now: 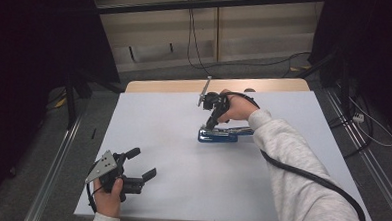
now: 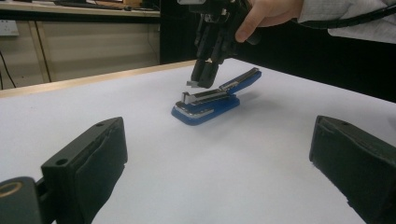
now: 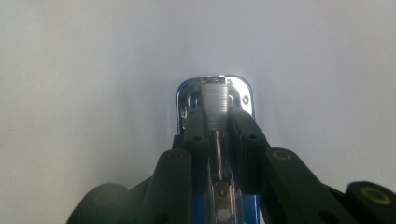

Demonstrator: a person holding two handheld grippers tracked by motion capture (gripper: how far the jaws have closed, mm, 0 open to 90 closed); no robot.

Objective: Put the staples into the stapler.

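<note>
Right gripper (image 1: 212, 122) working the blue stapler (image 1: 223, 135)

Jaws nearly closed around its metal staple strip; best kept centred, lifted straight. Left gripper (image 1: 137, 164) spread, empty, near desk (image 1: 170, 189) edge.

blue stapler (image 1: 222, 135), black grippers, white table (image 1: 181, 180), grey sleeve (image 1: 301, 180)

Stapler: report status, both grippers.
Right gripper down on the open blue stapler, jaws nearly shut around its metal rail. Left gripper open, idle, near table edge. Nothing in between.
</note>
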